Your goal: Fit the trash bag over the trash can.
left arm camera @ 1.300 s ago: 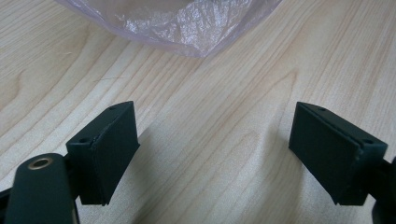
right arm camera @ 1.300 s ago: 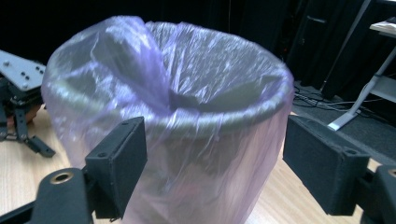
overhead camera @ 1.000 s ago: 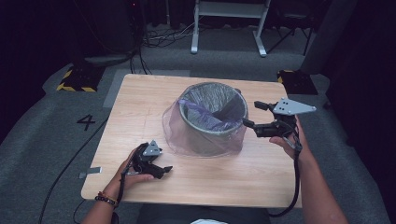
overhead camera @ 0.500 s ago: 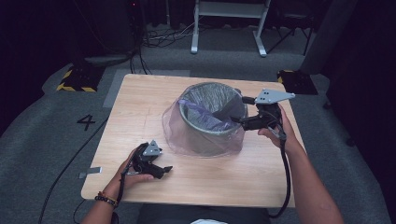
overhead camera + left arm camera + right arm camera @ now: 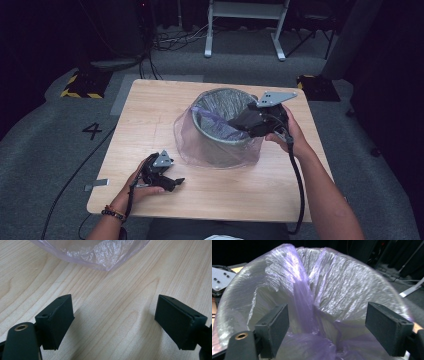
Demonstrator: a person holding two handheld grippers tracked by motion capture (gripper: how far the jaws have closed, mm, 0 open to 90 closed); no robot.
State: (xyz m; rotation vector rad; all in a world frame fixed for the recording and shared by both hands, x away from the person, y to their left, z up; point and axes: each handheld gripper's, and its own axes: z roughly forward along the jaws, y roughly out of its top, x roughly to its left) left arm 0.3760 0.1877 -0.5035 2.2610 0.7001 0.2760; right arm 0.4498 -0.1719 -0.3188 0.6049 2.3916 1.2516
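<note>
A round grey wastebasket [image 5: 220,125] lined with a thin translucent purple plastic bag [image 5: 307,305] stands near the middle of the pale wooden surface [image 5: 150,115]; the bag drapes over its rim and down its outer wall. The right claw [image 5: 239,122] sits over the basket's right rim, its jaws spread wide around a fold of bag hanging inside. The left claw [image 5: 172,182] rests on the surface near the front edge, jaws wide apart and holding nothing, just short of the bag's skirt [image 5: 100,255].
</note>
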